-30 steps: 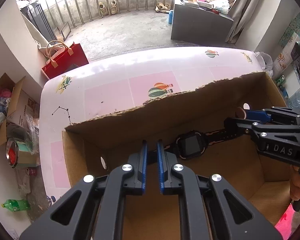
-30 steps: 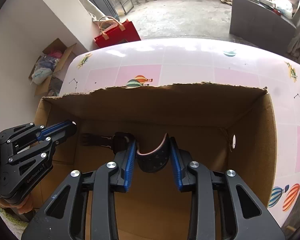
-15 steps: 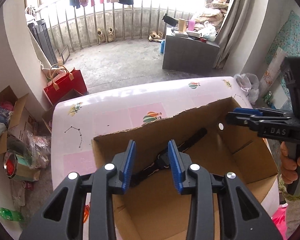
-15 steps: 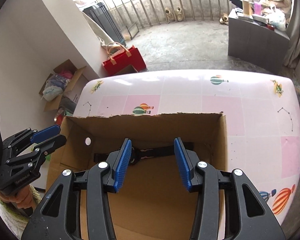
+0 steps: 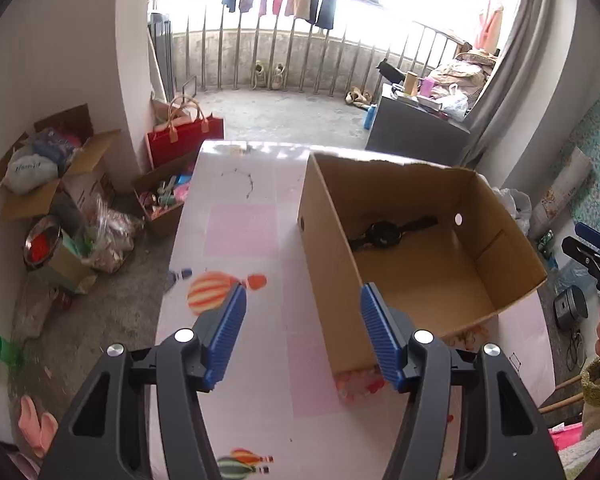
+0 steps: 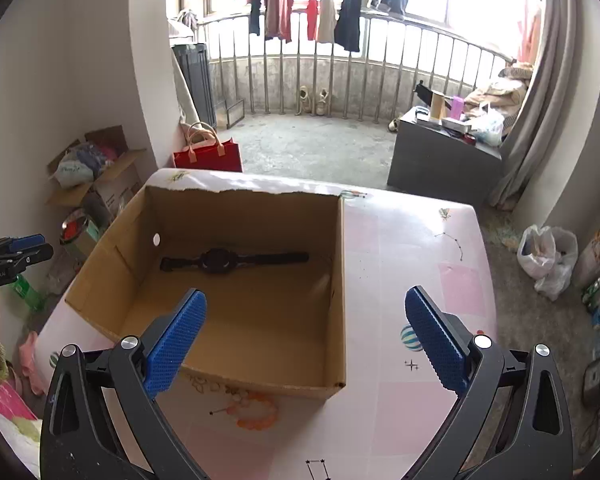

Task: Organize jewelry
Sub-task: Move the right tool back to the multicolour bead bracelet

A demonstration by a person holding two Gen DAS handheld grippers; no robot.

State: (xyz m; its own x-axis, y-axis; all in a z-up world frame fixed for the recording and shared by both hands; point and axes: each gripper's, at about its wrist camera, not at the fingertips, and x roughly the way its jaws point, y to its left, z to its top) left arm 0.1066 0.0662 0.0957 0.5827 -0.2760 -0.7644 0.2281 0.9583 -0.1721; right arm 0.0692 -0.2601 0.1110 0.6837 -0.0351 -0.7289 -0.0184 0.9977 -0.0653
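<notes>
While both grippers, left (image 5: 302,334) and right (image 6: 306,338), are hanging spread and empty, their jaws having just been opening, nothing is gripping the black strap watch (image 6: 220,261). It is lying near the far wall of the brown cardboard box (image 6: 340,280), so a careless pass risks nudging that light box toward the table edge (image 6: 486,264).

Pink-and-white table (image 6: 412,240) printed with hot-air balloons and constellations, open cardboard box (image 6: 337,300) standing on it ahead of both grippers, right of the left one, left of the right one, table bare beside the box
</notes>
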